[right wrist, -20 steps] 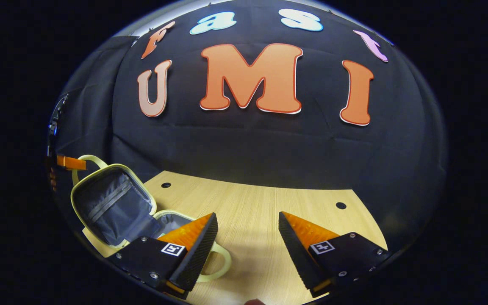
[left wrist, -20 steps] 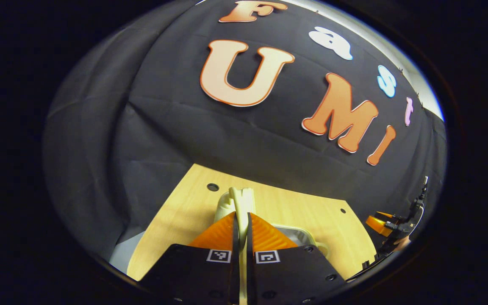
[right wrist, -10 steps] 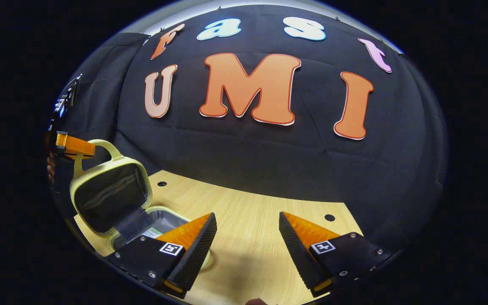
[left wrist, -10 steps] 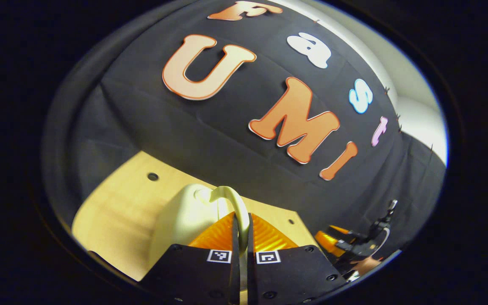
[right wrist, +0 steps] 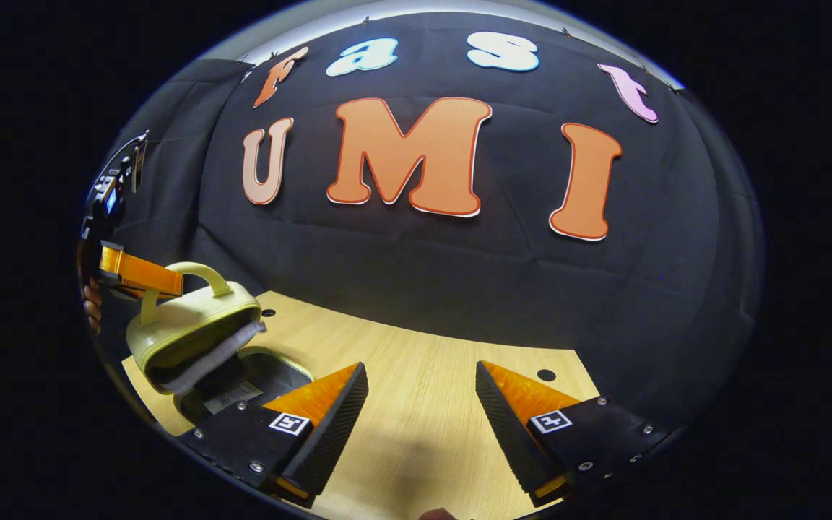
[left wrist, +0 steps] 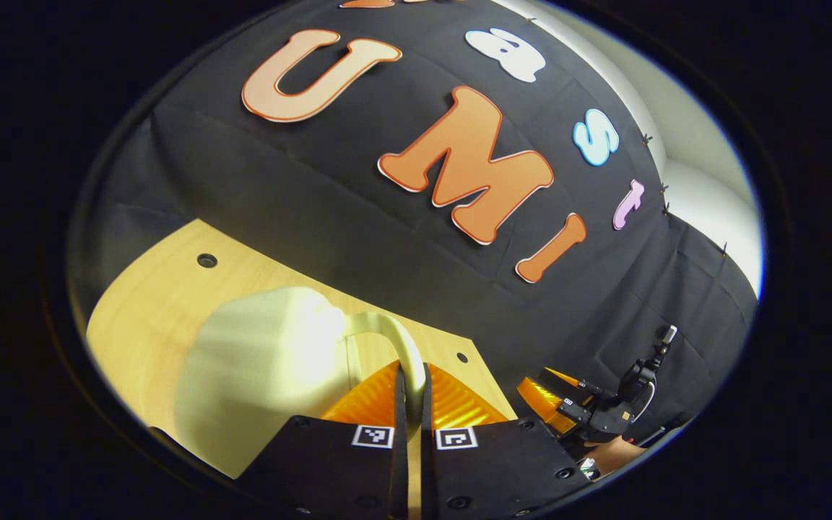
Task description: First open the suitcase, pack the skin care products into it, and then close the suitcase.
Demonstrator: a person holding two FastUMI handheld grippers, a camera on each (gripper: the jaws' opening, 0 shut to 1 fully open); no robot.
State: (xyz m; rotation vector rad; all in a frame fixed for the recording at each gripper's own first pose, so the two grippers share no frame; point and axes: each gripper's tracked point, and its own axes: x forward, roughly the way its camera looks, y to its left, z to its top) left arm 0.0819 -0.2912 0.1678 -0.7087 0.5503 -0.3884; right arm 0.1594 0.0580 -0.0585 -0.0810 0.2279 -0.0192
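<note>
Pale-yellow suitcase (right wrist: 192, 328): lid partly lowered, at 9 o'clock in your right gripper view.
Left hand-held gripper (left wrist: 412, 386): you pinch the lid handle (left wrist: 400, 345).
Right hand-held gripper (right wrist: 419, 404): wide, over the bench (right wrist: 423, 361).

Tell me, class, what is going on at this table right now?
A person is closing a small pale suitcase on the wooden table. The left gripper is shut on the handle of the lid, which hangs partly lowered over the base. The right gripper hovers open beside it, holding nothing.
</note>
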